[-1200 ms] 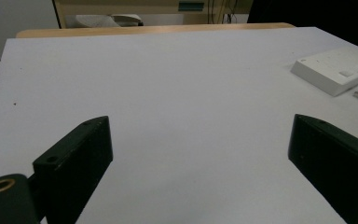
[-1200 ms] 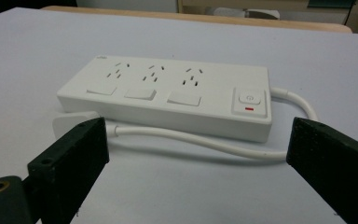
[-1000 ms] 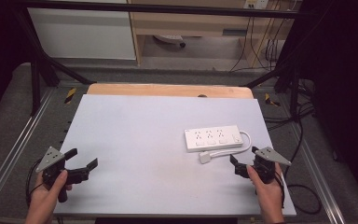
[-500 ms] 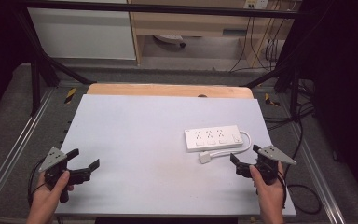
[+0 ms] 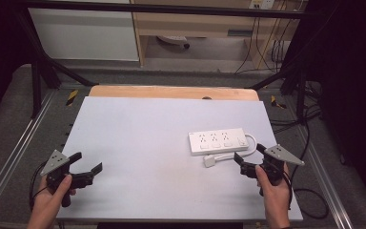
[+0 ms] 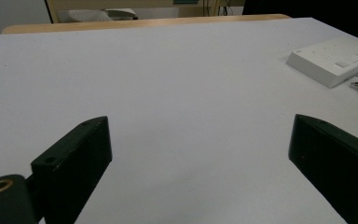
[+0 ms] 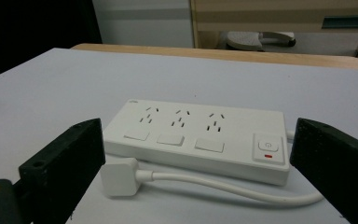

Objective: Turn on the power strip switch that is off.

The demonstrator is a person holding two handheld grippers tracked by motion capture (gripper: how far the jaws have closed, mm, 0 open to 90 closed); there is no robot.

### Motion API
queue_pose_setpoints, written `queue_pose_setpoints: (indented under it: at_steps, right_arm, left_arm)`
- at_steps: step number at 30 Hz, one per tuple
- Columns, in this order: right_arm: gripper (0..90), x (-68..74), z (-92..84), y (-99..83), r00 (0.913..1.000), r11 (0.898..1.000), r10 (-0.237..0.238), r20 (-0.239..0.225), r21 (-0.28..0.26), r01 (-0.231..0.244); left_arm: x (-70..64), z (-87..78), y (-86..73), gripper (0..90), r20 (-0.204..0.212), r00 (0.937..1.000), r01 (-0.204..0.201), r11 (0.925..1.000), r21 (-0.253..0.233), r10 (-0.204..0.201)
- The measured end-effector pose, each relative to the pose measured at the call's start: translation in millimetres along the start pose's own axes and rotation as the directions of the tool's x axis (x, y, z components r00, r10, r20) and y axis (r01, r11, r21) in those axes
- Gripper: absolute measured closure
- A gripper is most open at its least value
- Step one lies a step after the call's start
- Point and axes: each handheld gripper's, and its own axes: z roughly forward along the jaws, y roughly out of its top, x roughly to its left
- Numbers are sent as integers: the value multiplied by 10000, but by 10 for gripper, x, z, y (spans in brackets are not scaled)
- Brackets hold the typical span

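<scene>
A white power strip (image 5: pixel 219 141) with three sockets and a switch lies flat on the right half of the white tabletop (image 5: pixel 143 138). Its cable (image 5: pixel 250 142) loops back to a white plug (image 5: pixel 211 161) lying just in front of it. My right gripper (image 5: pixel 250 153) is open near the table's right front corner, pointing at the strip (image 7: pixel 196 135) and plug (image 7: pixel 119 176) without touching either. My left gripper (image 5: pixel 88 161) is open at the left front, over bare tabletop. In the left gripper view the strip (image 6: pixel 331 58) lies far off to the right.
A wooden strip (image 5: pixel 171 91) runs along the table's far edge. Metal rails (image 5: pixel 19 152) flank the table on both sides. Cables (image 5: pixel 310 195) lie on the floor to the right. Cabinets (image 5: pixel 86 33) stand behind the table.
Both grippers have shifted only slightly near the front edge and stayed open. The power strip and plug have not moved.
</scene>
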Motion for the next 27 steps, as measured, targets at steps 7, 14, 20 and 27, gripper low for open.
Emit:
queue_pose_setpoints:
  at_steps: [7, 14, 20, 27]
  right_arm:
    - [35, 45, 29, 120, 9997, 9974, -189, -137, 699, 199]
    - [33, 56, 19, 148, 9994, 9948, -184, -308, 1001, 214]
    - [28, 55, 17, 189, 9990, 9940, -254, -367, 1052, 292]
    - [27, 59, 54, 228, 9992, 9952, -396, 10, 894, 393]
  left_arm:
    - [1, -5, -4, 58, -15, 10000, -14, 10000, 20, 14]
    - [-11, -2, -7, 58, 59, 10000, 17, 10000, 47, -17]
    - [-15, 6, -10, 59, 62, 10000, -71, 9999, 126, 70]
    - [-22, 10, -12, 59, 80, 9999, -67, 9999, 151, 66]
